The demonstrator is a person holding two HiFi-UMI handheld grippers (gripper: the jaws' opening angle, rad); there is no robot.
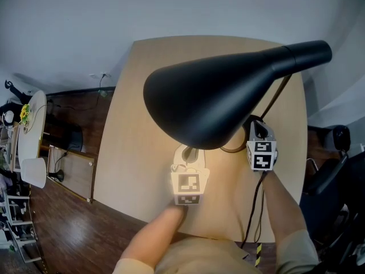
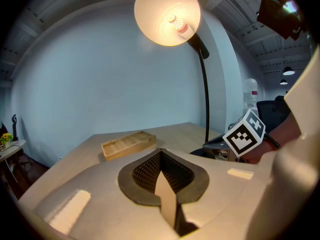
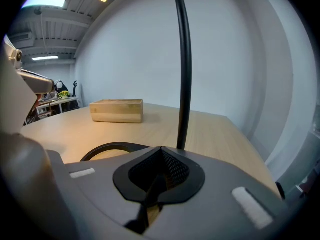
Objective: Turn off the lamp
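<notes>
The lit black dome-shaded lamp [image 1: 228,90] stands on the pale wooden surface [image 1: 137,153], its thin stem [image 3: 184,84] just ahead of the right gripper [image 3: 161,151]. That gripper and the left gripper [image 2: 161,156] are both pressed together and empty. The lamp looks stiff and top-heavy, so its switch, which is not visible, probably wants only a gentle press.

Place: office or studio room, can't tell closer
Ceiling: bare beams [image 3: 55,31], tube light [image 3: 44,2] up-left of right gripper [image 3: 161,151]
Floor: dark wood planks [image 1: 57,227], left of left gripper [image 1: 190,153]
Furniture: pale wooden table [image 1: 137,124] under both grippers; black chair [image 1: 336,138] right of right gripper
</notes>
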